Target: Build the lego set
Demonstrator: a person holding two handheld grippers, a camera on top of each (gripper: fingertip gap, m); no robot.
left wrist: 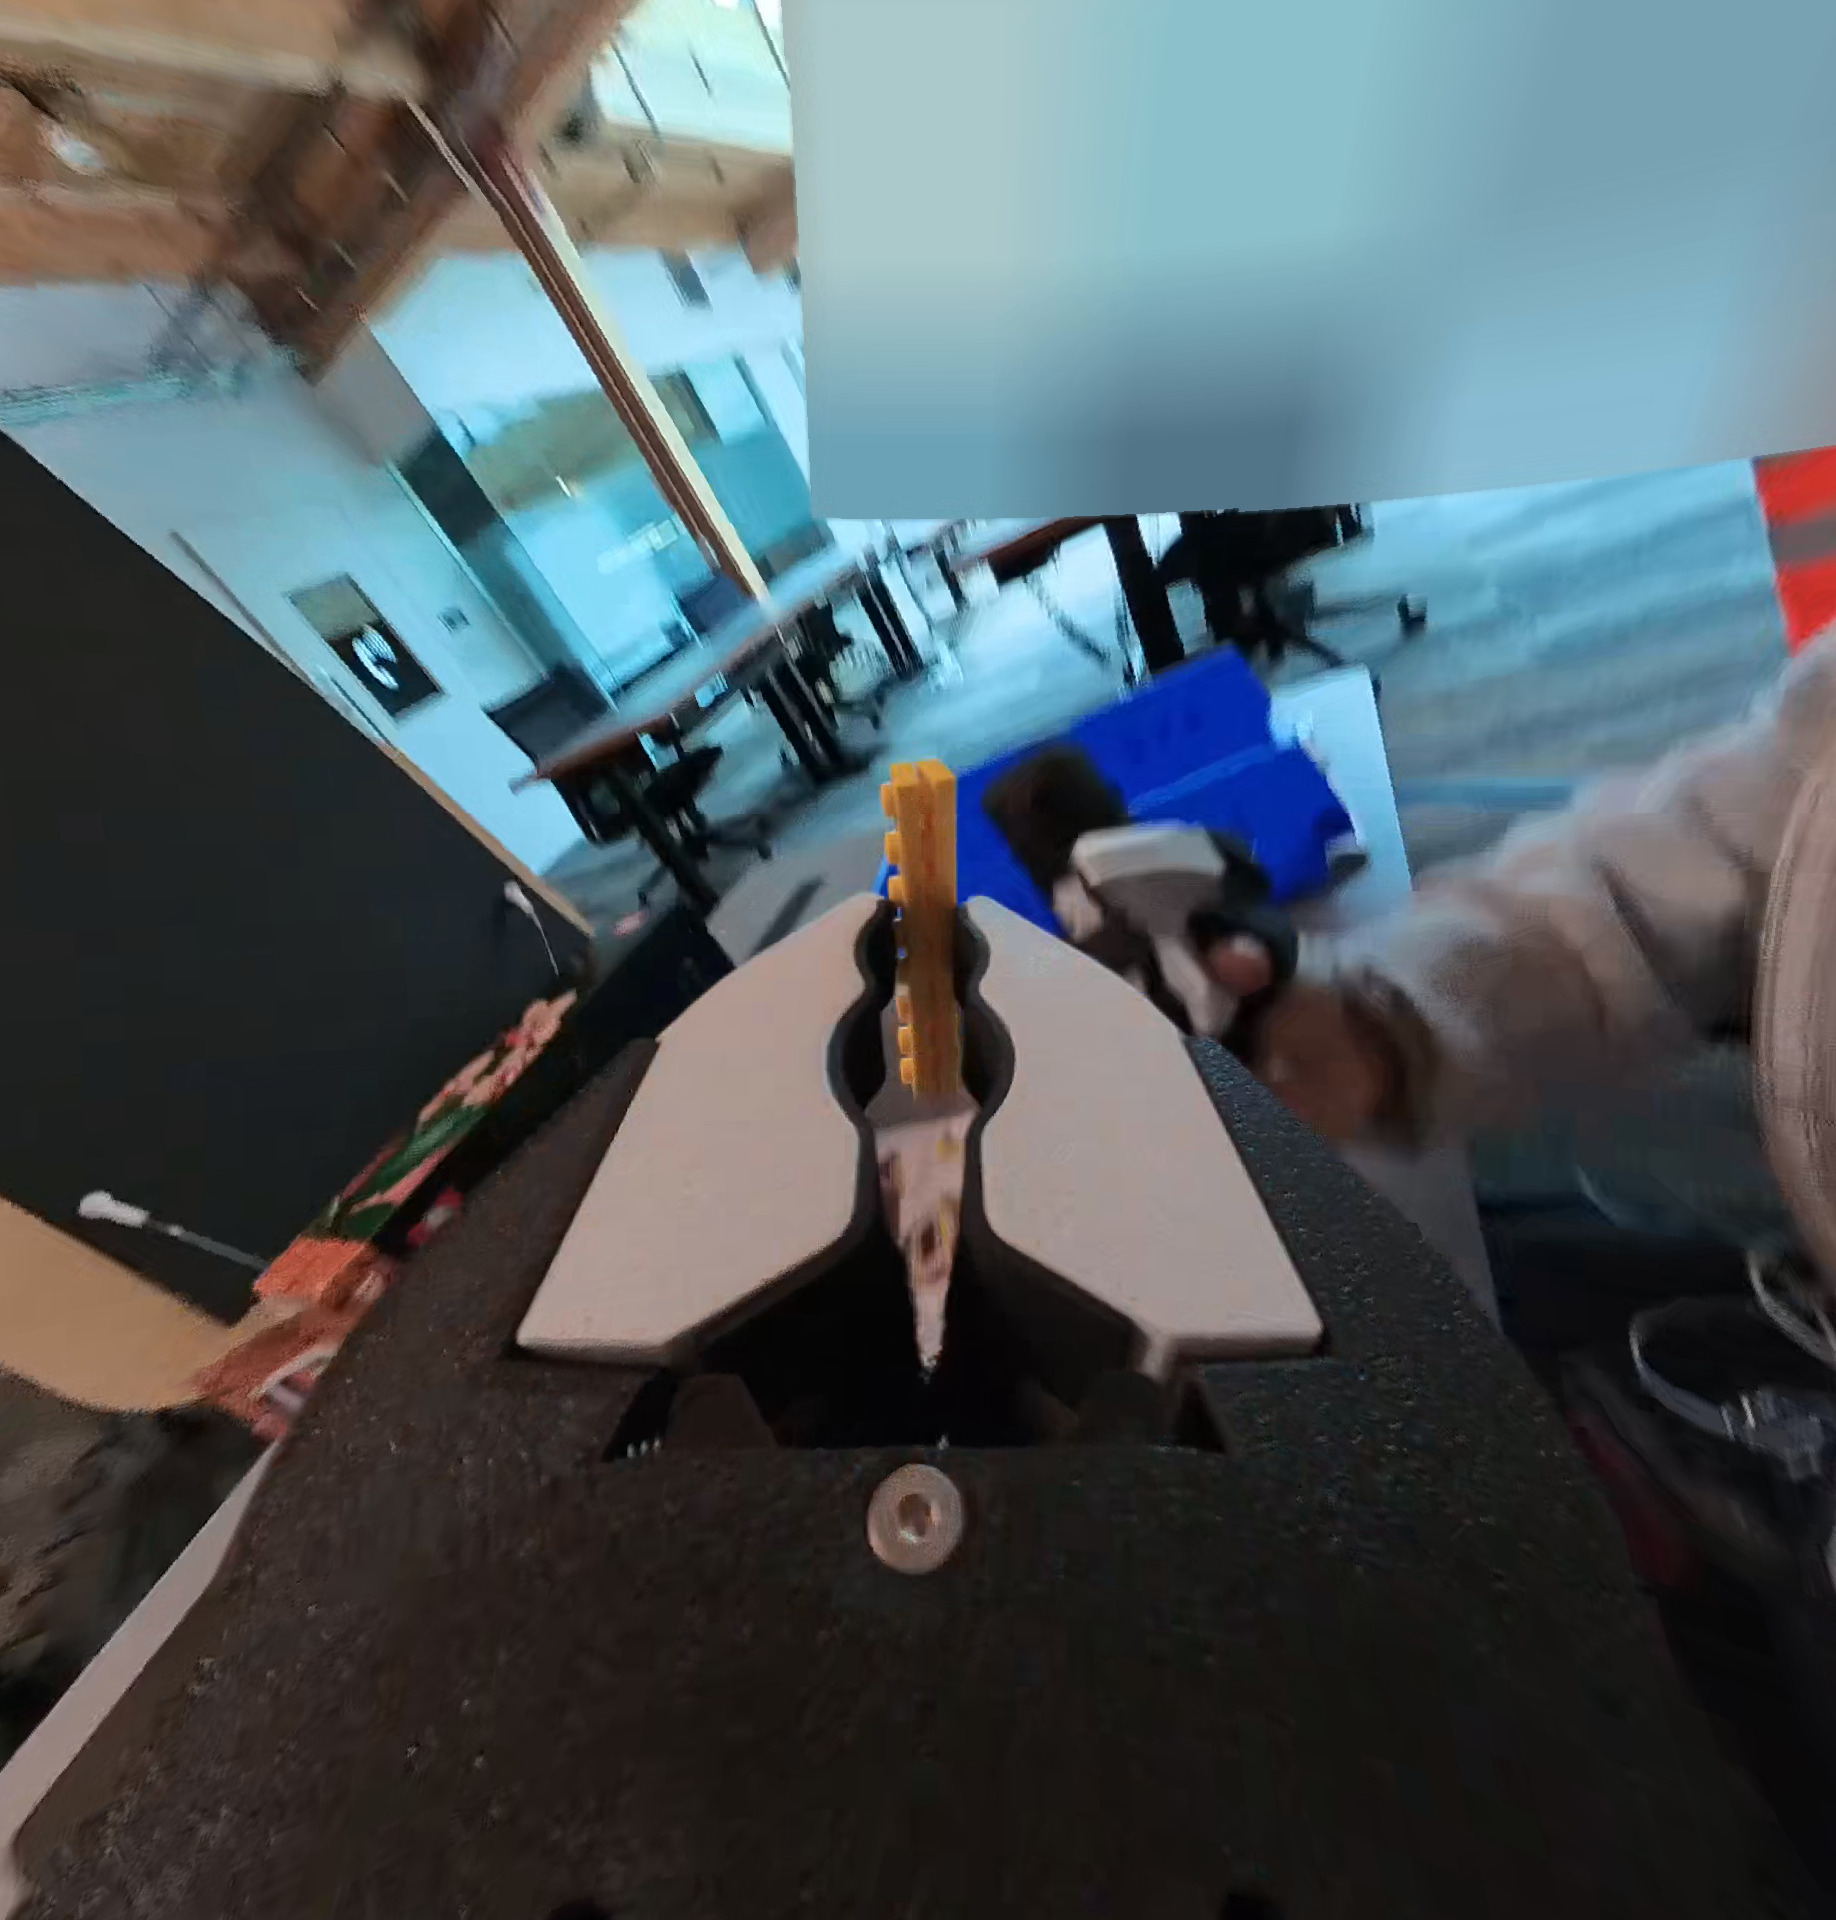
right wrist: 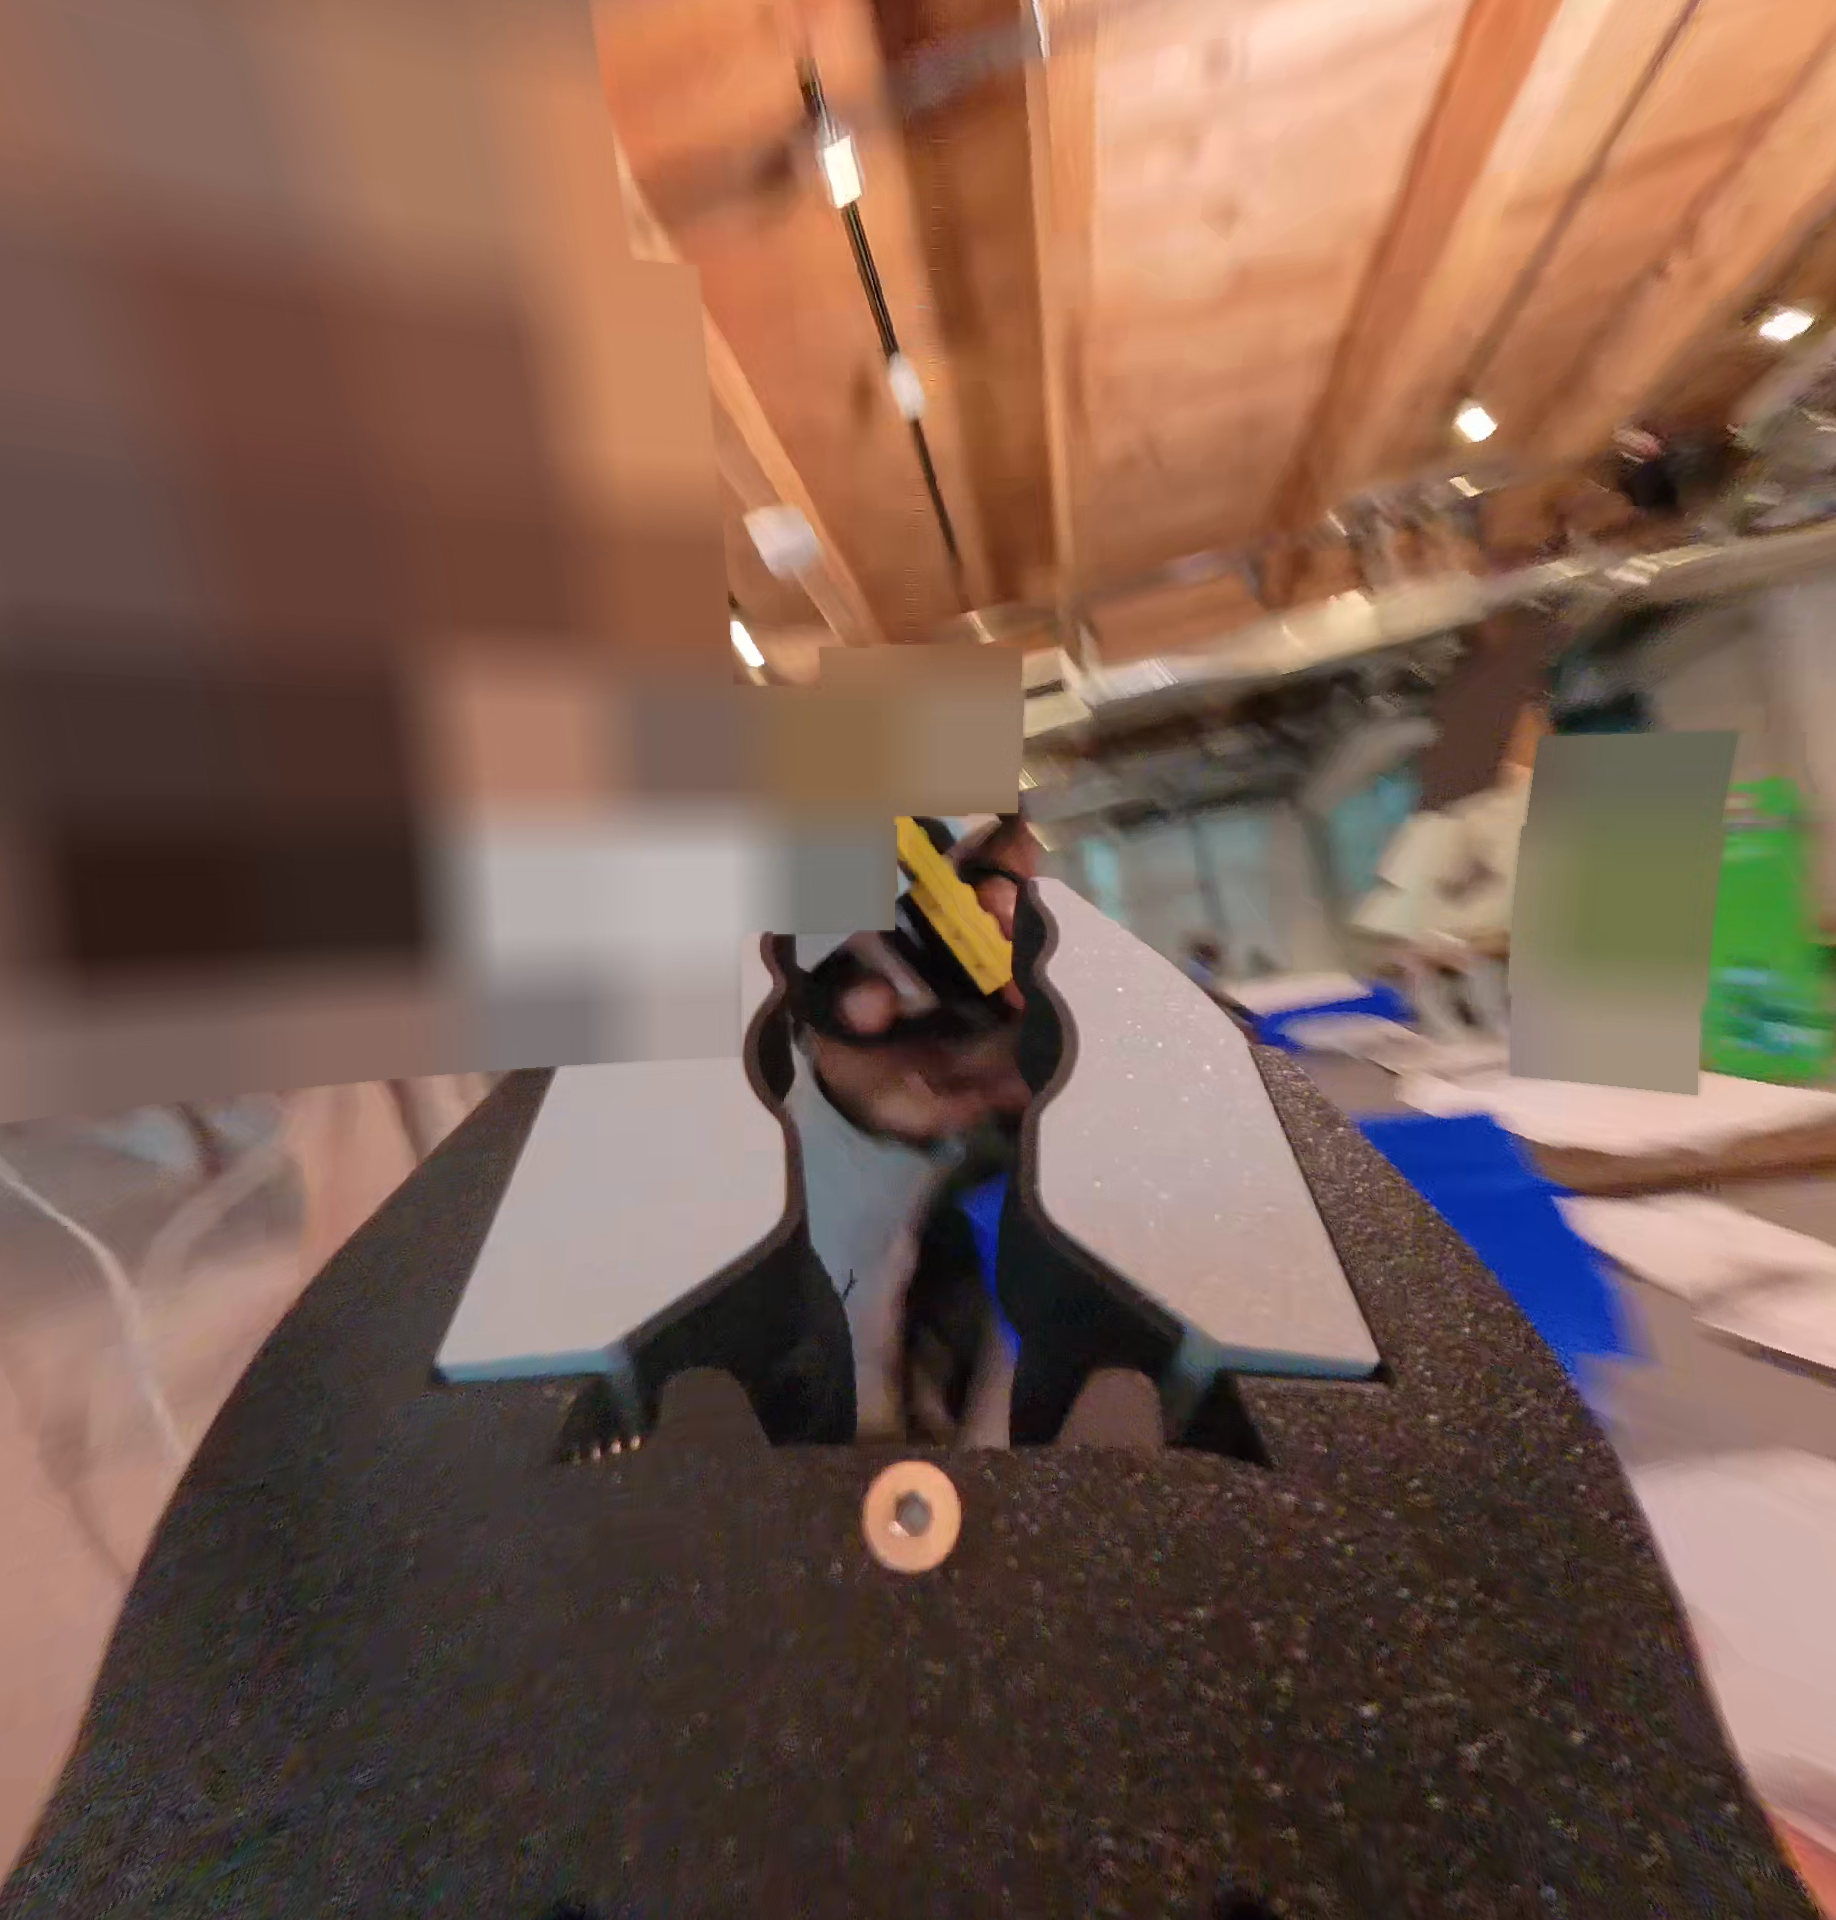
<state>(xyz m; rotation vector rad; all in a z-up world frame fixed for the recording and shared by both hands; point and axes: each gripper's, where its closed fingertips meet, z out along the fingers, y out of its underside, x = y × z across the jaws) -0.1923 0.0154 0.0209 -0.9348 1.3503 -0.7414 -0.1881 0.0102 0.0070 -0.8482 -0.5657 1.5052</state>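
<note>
Left gripper (left wrist: 919,925): clamped on one yellow lego plate (left wrist: 926,935), held edge-on, raised off the table, studs facing left. Right gripper (right wrist: 898,935): jaws apart, nothing between them, aimed at the plate across the gap. Blue bin (left wrist: 1194,790) behind, on the table's far side. Count: one plate, one bin, two grippers. Judged early: no joined bricks visible; assembly remains.

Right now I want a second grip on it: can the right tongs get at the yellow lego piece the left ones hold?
Probably yes. The right tongs are open and point at the yellow lego piece, whose upper end sticks out free of the left tongs.
</note>
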